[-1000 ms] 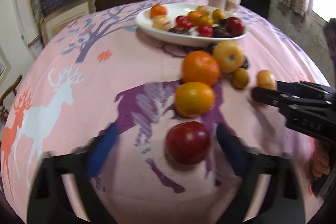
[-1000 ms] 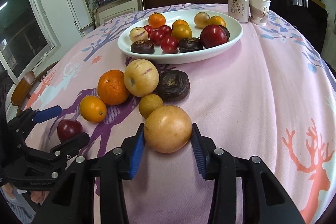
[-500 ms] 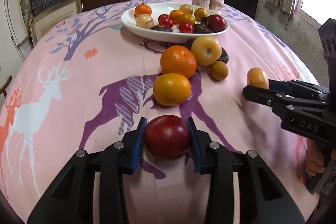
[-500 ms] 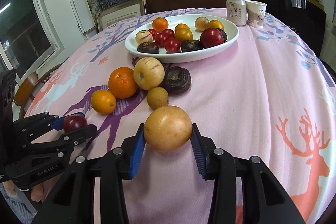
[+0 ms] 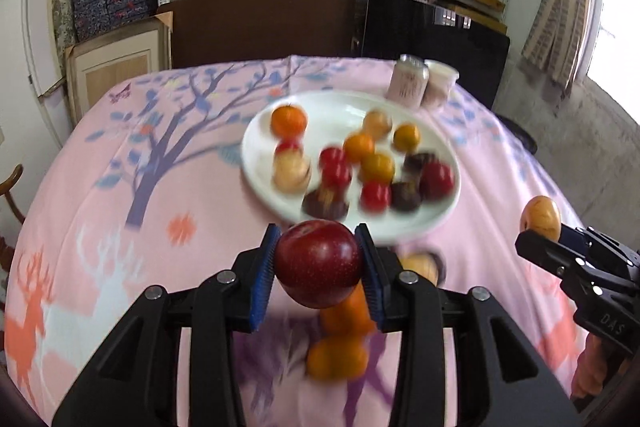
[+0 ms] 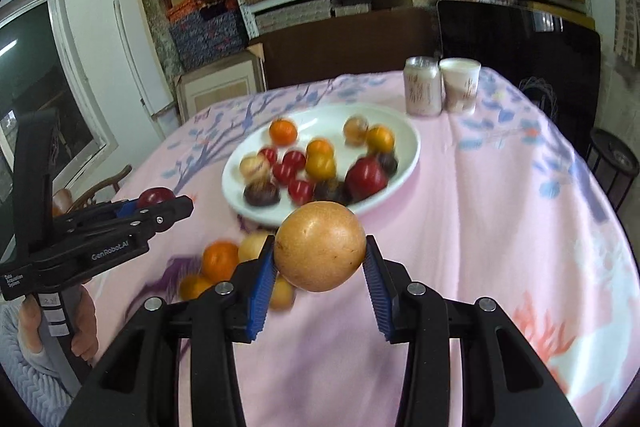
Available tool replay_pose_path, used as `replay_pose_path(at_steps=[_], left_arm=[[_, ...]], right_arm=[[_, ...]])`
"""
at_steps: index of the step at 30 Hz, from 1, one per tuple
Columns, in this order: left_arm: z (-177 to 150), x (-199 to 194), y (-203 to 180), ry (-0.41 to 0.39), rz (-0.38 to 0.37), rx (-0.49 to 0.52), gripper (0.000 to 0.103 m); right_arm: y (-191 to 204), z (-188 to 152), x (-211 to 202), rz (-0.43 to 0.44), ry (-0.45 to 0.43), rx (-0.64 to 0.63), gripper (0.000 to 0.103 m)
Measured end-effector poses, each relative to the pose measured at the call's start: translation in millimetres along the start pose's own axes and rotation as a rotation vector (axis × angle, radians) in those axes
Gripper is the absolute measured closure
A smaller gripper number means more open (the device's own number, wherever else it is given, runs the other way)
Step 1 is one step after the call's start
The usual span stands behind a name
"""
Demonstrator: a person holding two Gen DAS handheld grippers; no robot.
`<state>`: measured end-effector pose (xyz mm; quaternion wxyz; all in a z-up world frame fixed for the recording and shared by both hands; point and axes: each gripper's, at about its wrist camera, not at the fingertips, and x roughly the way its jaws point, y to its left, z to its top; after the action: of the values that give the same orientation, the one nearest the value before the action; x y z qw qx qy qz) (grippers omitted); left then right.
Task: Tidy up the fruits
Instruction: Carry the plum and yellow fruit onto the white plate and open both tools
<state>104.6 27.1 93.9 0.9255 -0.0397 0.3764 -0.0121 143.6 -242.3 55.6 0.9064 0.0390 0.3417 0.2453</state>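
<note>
My left gripper (image 5: 318, 267) is shut on a dark red apple (image 5: 318, 263) and holds it in the air just short of the white plate (image 5: 320, 115). My right gripper (image 6: 320, 263) is shut on a round tan fruit (image 6: 320, 257) and holds it above the cloth, short of the same plate (image 6: 404, 143). The plate holds several small red, orange, yellow and dark fruits. Each gripper shows in the other's view: the right one (image 5: 540, 227) with its tan fruit, the left one (image 6: 158, 201) with its apple.
Several oranges (image 6: 218, 259) and pale fruits (image 6: 252, 245) lie on the pink deer-print tablecloth (image 6: 500, 211) below the grippers. A can (image 6: 422, 91) and a paper cup (image 6: 460, 87) stand behind the plate. Shelves and boxes line the wall behind the table.
The left gripper closed on the red apple on the cloth and lifted it. Both grippers have risen with their fruits and moved toward the plate.
</note>
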Motion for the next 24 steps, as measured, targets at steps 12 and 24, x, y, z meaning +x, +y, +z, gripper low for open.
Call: replay_pose_path(at_steps=[12, 24], left_arm=[[65.2, 99.0, -23.2, 0.027, 0.041, 0.046, 0.065], [72.7, 130.6, -19.5, 0.033, 0.03, 0.032, 0.065]], right_arm=[[-33.3, 68.0, 99.5, -0.052, 0.04, 0.057, 0.06], [-33.6, 65.4, 137.7, -0.071, 0.087, 0.023, 0.059]])
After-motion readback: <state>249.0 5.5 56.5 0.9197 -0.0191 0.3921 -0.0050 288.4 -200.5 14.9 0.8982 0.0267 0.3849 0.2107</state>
